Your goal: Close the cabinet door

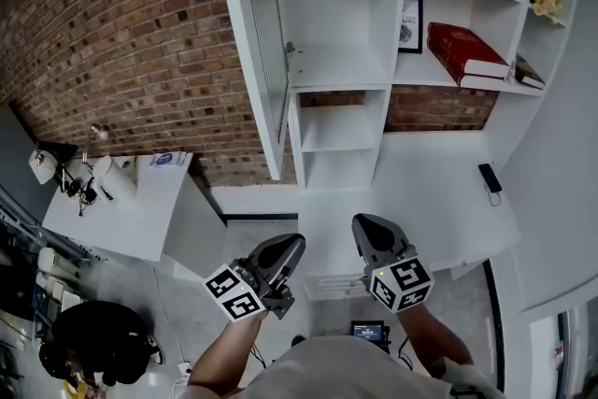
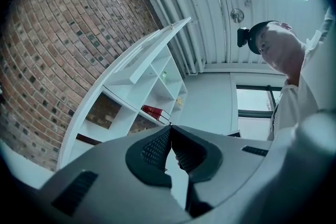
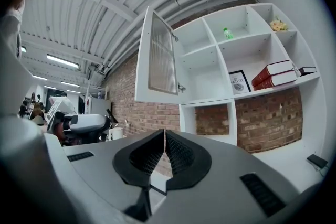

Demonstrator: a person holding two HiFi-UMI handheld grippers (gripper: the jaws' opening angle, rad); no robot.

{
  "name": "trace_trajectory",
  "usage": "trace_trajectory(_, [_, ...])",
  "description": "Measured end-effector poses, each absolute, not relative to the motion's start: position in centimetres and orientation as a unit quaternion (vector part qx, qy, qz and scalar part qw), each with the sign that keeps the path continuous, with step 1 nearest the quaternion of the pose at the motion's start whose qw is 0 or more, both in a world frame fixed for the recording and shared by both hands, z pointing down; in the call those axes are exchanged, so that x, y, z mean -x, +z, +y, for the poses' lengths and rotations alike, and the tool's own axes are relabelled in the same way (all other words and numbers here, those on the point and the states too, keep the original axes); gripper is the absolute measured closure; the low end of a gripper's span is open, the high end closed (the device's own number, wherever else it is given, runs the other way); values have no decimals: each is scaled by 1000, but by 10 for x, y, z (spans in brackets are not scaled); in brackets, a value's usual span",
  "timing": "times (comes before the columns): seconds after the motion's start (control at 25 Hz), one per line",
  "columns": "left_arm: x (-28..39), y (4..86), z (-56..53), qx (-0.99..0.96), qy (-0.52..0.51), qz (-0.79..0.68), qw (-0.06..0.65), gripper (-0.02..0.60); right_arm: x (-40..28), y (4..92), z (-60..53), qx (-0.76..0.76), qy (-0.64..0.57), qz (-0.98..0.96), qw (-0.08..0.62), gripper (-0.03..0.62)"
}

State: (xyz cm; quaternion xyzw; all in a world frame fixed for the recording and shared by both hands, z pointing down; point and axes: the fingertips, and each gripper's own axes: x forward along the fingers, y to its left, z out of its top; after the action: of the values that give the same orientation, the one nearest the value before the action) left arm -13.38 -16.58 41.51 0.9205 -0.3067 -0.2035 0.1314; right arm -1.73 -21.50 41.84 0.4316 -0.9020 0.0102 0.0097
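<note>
Brick wall [image 1: 140, 33]: the backdrop behind and to the left of everything.
Cabinet [image 1: 336, 70]: a white unit of open shelves above a white desk [image 1: 439, 201]; red books [image 1: 464, 53] lie in a compartment to the right.
Cabinet door [image 1: 264, 42]: wide open, swung out on the unit's left side and seen edge-on from my head; its ribbed panel faces my right gripper view.
Left gripper [image 1: 291, 246]: jaws pressed together, holding nothing, low in front of me and well apart from the door.
Right gripper [image 1: 366, 229]: jaws likewise closed and empty, beside the left one, pointed toward the shelves.
Step in hand: the approach, by my reading; neither gripper touches the door.
Next move: I judge it calls for raising a closed gripper to the door's outer face, near its free edge, and pushing it round toward the shelves until it sits flush.
</note>
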Motion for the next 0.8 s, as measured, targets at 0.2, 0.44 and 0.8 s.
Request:
trace_trajectory(0.2, [139, 401, -173, -923, -201, -308, 109, 574, 20, 400, -223, -427, -18, -904, 5, 565])
trace_trajectory(0.44, [145, 372, -183, -930, -195, -305, 62, 574, 22, 367, -233, -420, -64, -905, -5, 565])
trace_trajectory(0.8, [164, 320, -188, -932, -194, -306, -7, 574, 33, 317, -235, -410, -131, -902, -12, 565])
